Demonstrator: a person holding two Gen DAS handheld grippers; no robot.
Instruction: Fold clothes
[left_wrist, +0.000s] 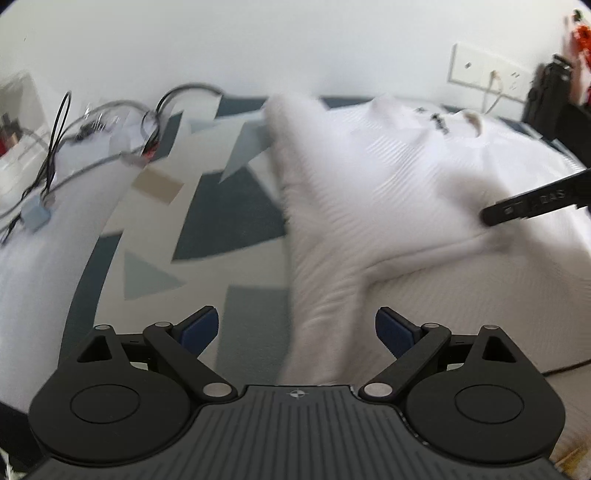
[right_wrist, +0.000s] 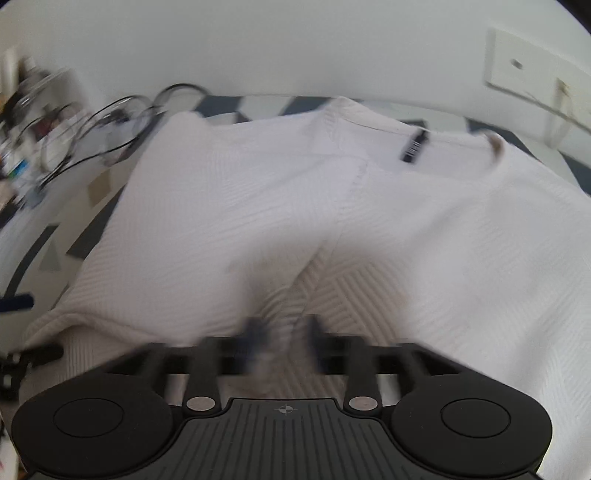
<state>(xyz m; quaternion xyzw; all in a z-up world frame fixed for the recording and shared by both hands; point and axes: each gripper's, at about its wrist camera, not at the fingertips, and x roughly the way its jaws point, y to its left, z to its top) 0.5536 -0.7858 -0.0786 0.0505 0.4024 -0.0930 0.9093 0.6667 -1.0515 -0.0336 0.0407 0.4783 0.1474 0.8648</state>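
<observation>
Gripping a pinch of white fabric, your right gripper (right_wrist: 284, 332) has its fingers (right_wrist: 255, 332) drawn close together on a raised fold of the white garment (right_wrist: 258, 206), though blur softens the contact there. The garment, a textured knit with a herringbone weave, lies spread across a bed covered by a patterned sheet (left_wrist: 218, 221) of dark blue, grey and beige shapes. It fills the middle and right of the scene, with a small black label (right_wrist: 413, 146) near its far edge.

Your left gripper (left_wrist: 295, 328) hovers with its fingers (left_wrist: 199, 326) wide apart, blue pads facing each other and holding nothing. A long narrow part of the garment (left_wrist: 321, 295) runs from the far side toward you and passes between those open fingers, lying on the bed below them; whether the pads touch it you cannot tell. In the left wrist view, the black tip of your right gripper (left_wrist: 532, 206) presses into the cloth at the right, where creases gather toward it.

A tangle of black and grey cables (left_wrist: 110, 122) lies at the far left, beside the sheet. A white wall plate (left_wrist: 487, 70) with a cord plugged in sits on the wall at the far right.
</observation>
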